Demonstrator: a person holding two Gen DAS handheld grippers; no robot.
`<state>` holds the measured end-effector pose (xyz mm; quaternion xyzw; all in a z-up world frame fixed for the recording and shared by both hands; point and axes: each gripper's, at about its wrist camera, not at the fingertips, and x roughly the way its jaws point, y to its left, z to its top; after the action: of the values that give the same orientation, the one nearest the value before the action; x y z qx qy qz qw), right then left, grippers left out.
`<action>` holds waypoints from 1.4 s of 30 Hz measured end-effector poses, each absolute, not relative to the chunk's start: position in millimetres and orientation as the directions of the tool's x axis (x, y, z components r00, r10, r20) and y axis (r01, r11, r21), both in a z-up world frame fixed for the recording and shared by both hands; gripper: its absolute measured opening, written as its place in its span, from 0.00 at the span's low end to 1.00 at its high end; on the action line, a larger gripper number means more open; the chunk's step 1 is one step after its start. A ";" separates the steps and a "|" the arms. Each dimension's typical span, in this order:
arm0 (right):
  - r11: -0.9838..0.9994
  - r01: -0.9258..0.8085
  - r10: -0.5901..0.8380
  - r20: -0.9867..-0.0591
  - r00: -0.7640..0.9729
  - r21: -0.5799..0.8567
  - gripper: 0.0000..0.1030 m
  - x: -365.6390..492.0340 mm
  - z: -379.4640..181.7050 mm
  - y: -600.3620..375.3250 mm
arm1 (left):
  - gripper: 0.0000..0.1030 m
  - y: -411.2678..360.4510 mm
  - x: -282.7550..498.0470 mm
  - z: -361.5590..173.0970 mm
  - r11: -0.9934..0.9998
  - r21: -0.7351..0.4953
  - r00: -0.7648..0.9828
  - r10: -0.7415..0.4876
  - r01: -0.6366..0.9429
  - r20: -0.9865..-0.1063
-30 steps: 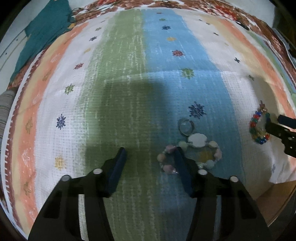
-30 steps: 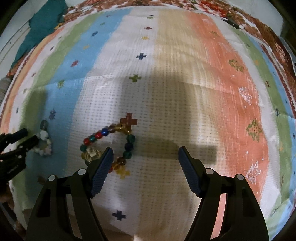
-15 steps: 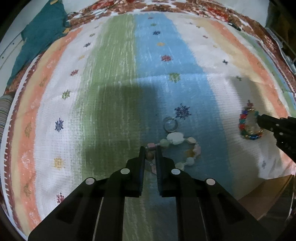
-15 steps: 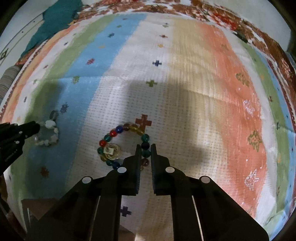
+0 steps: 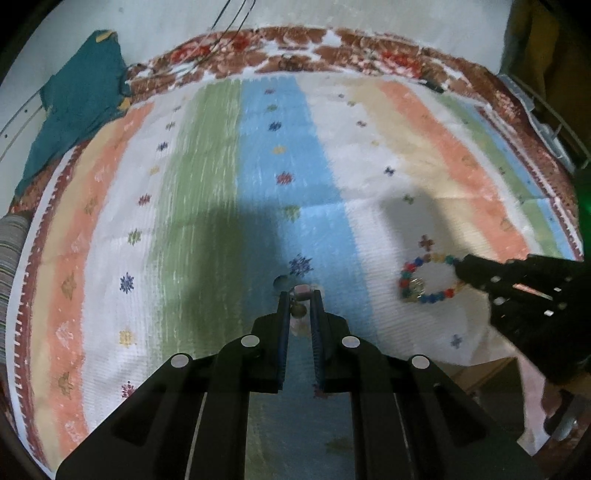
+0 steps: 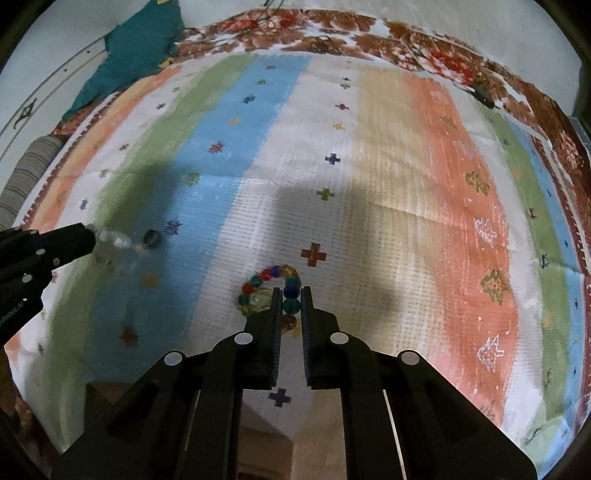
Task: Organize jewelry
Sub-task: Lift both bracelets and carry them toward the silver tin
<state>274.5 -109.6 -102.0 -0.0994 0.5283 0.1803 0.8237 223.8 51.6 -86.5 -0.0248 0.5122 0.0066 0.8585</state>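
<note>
Both grabs done, sorting still ahead. Left gripper (image 5: pixel 300 295) jaws pinch the pale pastel stone bracelet (image 5: pixel 302 288); right gripper (image 6: pixel 287 291) jaws pinch the multicoloured glass-bead bracelet (image 6: pixel 291 295), both just above the striped woven cloth (image 6: pixel 388 184).

The setting is a domestic room. A striped woven cloth (image 5: pixel 207 192) with embroidered motifs covers the work surface, over a floral-bordered fabric (image 6: pixel 369 33). A teal garment (image 5: pixel 74 107) lies at the far-left edge.
</note>
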 end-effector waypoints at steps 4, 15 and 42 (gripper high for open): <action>0.912 -0.407 0.214 -0.898 0.385 0.043 0.10 268.2 -91.0 -107.3 | 0.10 50.0 217.8 -73.6 0.998 -0.044 0.497 -0.022 -0.034 -0.867; 0.905 -0.424 0.232 -0.878 0.419 0.037 0.10 245.4 -65.3 -106.0 | 0.10 45.4 199.3 -49.3 0.998 -0.058 0.538 -0.038 -0.021 -0.842; 0.905 -0.425 0.261 -0.812 0.522 0.018 0.10 177.5 -9.8 -121.3 | 0.10 13.5 142.4 -1.1 0.995 -0.095 0.613 -0.088 0.022 -0.785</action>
<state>177.5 -121.3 -9.8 -0.0917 0.4475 0.1975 0.8674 142.4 13.5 -1.1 -0.0379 0.4388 -0.0308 0.8972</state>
